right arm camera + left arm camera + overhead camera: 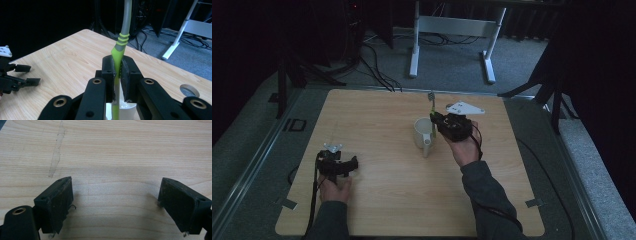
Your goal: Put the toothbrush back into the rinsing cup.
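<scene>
A white mug point(422, 132) stands near the middle of the wooden table point(377, 115). My right gripper point(435, 121) is just to its right, above the rim, shut on a green and grey toothbrush point(431, 109) that stands upright with its lower end inside the mug. In the right gripper view the toothbrush point(119, 47) is pinched between the black jaws, with the mug point(120, 108) below them. My left gripper point(354, 165) rests low over the table at the left, open and holding nothing; in its own view, bare wood lies between its fingers point(56, 200).
The table's far edge borders grey carpet with cables and a white desk frame point(452, 30). A round hole point(189, 90) is set in the table near the right gripper. The left gripper point(18, 75) shows in the right gripper view at far left.
</scene>
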`<state>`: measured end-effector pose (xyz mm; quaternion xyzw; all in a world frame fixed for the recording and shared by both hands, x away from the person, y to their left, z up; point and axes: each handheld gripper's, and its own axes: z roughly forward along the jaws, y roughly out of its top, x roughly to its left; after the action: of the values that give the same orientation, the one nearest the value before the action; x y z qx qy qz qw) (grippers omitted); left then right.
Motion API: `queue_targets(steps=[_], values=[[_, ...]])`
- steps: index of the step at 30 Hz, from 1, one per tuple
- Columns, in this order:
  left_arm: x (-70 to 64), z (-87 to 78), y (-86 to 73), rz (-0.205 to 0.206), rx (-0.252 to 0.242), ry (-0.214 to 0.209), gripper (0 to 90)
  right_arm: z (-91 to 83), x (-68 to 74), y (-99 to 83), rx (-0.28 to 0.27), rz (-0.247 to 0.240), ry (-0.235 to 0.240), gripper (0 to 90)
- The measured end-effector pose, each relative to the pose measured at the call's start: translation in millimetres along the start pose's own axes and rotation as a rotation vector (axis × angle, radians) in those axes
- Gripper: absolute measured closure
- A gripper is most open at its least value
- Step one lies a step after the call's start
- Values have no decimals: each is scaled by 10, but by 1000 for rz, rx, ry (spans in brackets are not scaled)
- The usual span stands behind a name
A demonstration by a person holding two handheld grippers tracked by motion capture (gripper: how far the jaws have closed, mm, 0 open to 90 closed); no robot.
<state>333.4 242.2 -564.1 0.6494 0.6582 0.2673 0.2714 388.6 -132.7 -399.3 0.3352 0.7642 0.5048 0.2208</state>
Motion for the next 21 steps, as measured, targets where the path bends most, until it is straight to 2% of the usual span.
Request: queue_targets(steps=[21], values=[[0, 0, 0, 0, 0, 0, 133, 42, 83, 21, -6, -2, 27, 818]])
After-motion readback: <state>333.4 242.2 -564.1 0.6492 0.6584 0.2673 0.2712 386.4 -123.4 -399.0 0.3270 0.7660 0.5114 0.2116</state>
